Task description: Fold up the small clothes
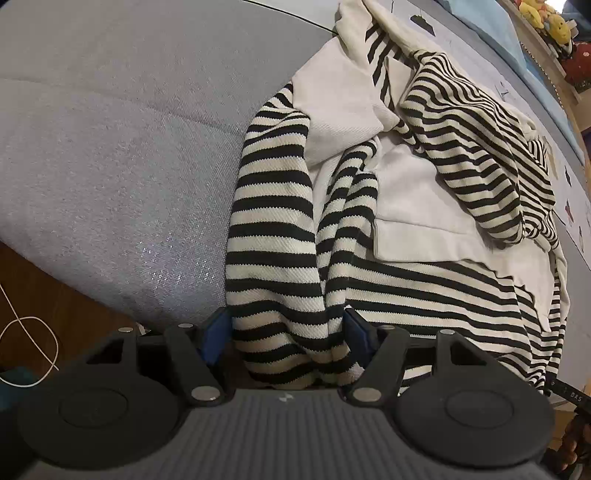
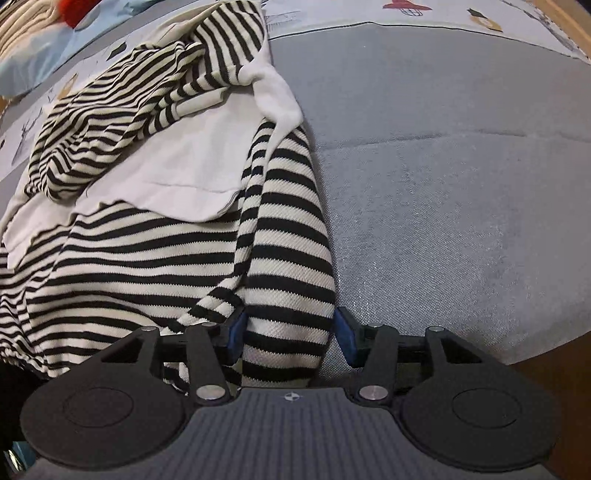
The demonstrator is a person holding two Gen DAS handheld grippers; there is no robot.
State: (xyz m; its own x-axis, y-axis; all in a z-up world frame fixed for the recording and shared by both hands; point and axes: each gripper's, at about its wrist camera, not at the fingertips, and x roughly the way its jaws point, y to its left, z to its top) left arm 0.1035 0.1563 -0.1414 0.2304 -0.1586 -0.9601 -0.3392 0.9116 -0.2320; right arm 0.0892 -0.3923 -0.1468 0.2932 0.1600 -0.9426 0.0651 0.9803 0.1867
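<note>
Left gripper (image 1: 288, 339) is spread wide, blue pads standing either side of a striped sleeve (image 1: 273, 229) of the black-and-cream top (image 1: 424, 288); the cloth bunches between them, though whether the pads press on it I cannot tell. That sleeve runs straight ahead of the gripper, long axis pointing away from it, up to the shoulder. Just to its right lies the body of the top, stripes crossing sideways, with a plain cream panel (image 1: 406, 192) folded over it and a second striped fold draped further out.

Right gripper (image 2: 288, 334) is parted too. The other sleeve (image 2: 288, 229) sits between its pads, brushing the left one, with a sliver of daylight at the right one. It also stretches directly forward from the gripper. The rumpled body spreads off to its left.

All of it rests on a grey bed cover (image 2: 461, 184), bare and open on the outer side of each gripper. Beyond the top, a printed sheet (image 2: 406, 14) and pale blue bedding (image 1: 491, 22). Far ahead of the left gripper, yellow soft toys (image 1: 543, 18). Down to its left, a white cable (image 1: 29, 332) loops on the wooden floor (image 1: 55, 295).
</note>
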